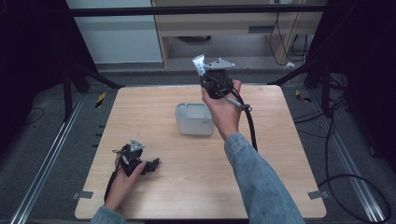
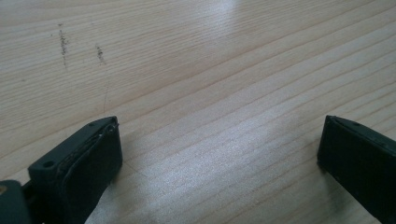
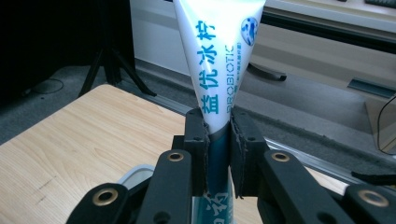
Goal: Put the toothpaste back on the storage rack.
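Near the top centre of the high view, your right hand [image 1: 223, 109] holds the right gripper [image 1: 208, 74] up w/ its nose toward the far edge of the desk [image 1: 196, 182], grey plate on top, black cable looping down past your wrist on the right. Its jaws are clamped on a white toothpaste tube [image 1: 199, 62] w/ blue print; the tube sticks up and to the left out of the jaws. The right gripper view shows it better: right gripper [image 3: 218, 154] pads pinch the toothpaste tube [image 3: 218, 60] at its narrow part, the wide flat end fanning toward the top of the frame, blue characters and "PROBIOTIC" down its face, teal band just below the pads. A white bin [image 1: 194, 119] sits on the desk just left of your wrist, mid frame; its rim [image 3: 135, 173] peeks in at the lower left of the right gripper view, beneath the jaws. At the lower left of the high view, your left hand [image 1: 122, 179] rests the left gripper [image 1: 152, 164] on the desk, nose pointing right, well apart from the bin. In the left gripper view the left gripper [image 2: 219, 149] has its jaws spread wide, bare wood grain between them, a few faint dark scuffs [image 2: 64, 44] at the upper left of the frame.
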The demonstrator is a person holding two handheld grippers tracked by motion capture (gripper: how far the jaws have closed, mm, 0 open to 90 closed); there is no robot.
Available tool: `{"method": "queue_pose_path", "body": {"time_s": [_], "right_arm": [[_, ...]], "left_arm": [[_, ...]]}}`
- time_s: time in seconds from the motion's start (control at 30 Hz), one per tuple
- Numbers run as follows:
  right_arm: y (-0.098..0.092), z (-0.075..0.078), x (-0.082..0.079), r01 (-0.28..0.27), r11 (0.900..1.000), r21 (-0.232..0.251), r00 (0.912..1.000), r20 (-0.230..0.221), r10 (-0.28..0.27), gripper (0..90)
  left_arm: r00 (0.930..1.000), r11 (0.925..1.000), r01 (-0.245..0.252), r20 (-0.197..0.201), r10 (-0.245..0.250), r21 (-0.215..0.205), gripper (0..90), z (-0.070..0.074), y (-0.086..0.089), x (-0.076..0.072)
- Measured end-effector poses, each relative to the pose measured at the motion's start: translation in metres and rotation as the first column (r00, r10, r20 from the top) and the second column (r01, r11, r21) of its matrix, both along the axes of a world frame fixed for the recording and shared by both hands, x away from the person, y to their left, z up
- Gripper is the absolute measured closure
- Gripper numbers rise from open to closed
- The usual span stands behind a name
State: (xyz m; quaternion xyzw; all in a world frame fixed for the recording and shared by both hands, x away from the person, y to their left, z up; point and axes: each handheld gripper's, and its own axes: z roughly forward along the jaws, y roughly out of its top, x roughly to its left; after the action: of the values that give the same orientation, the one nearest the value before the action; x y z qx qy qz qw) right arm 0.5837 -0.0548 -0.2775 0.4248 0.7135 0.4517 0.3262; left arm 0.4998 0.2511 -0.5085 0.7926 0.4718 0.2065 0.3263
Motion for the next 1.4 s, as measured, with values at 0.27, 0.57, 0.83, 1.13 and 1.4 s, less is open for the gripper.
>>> {"method": "queue_pose_path", "body": {"time_s": [0.27, 0.57, 0.83, 1.13, 1.4], "right_arm": [[0.008, -0.002, 0.011, -0.006, 1.0, 0.016, 0.9999, 0.014, 0.006, 78.6], [0.016, -0.009, 0.021, -0.009, 1.0, 0.025, 0.9997, 0.021, 0.009, 78.6], [0.018, -0.012, 0.026, -0.011, 0.999, 0.05, 0.9996, 0.027, 0.01, 78.6], [0.021, -0.015, 0.029, -0.016, 0.997, 0.07, 0.9995, 0.03, 0.014, 78.5], [0.029, -0.024, 0.032, -0.027, 0.997, 0.068, 0.9992, 0.03, 0.025, 78.5]], "left_arm": [[1.0, 1.0, 0.0, 0.0, 0.0, 0.0, 0.0, 0.0, 0.0, 0.0], [1.0, 1.0, 0.0, 0.0, 0.0, -0.001, 0.0, 0.0, 0.0, 0.0], [1.0, 1.0, 0.0, 0.0, 0.0, 0.0, 0.0, 0.0, 0.0, 0.0], [1.0, 1.0, 0.0, 0.0, 0.0, 0.0, 0.0, 0.0, 0.0, 0.0], [1.0, 1.0, 0.0, 0.0, 0.0, 0.0, 0.0, 0.0, 0.0, 0.0]]}}
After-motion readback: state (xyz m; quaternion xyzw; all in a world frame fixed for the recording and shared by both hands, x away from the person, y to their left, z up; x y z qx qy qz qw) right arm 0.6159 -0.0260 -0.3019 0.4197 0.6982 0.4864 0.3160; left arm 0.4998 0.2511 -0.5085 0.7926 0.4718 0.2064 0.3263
